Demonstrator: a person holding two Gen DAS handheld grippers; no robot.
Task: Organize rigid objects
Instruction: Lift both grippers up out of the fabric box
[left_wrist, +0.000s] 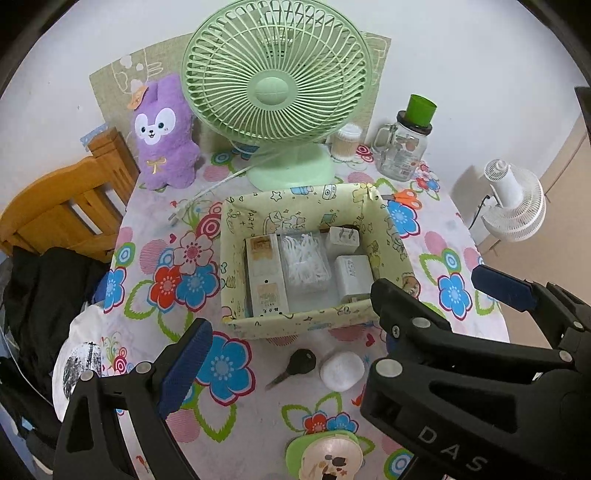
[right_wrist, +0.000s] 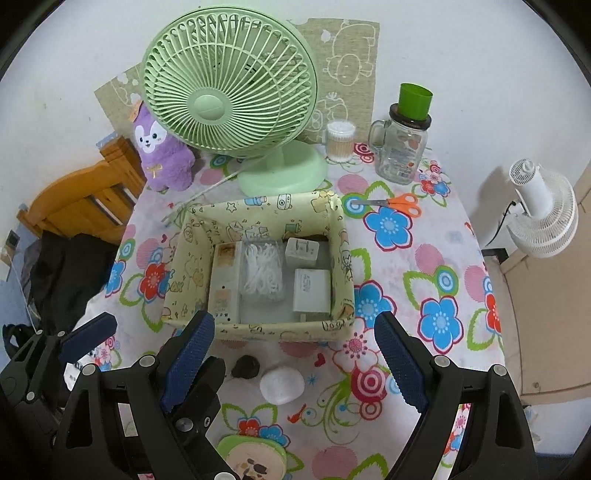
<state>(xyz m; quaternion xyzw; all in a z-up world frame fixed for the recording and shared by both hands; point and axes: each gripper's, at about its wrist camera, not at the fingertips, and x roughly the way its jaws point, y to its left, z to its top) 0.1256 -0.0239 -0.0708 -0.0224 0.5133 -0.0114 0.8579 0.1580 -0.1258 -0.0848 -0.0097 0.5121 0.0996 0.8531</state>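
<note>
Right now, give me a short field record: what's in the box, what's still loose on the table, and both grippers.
box: yellow patterned paper box
inside: white power strip, clear case of white floss picks, two white chargers
loose in front: black-headed key, white rounded case
loose behind: orange-handled scissors
left gripper: open, empty
right gripper: open, empty

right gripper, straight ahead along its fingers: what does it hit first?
Probably the near wall of the yellow box, which sits centred between the open right gripper's fingers. The white case and black key lie nearer, on the cloth; depth is unclear, so it might reach those first.
</note>
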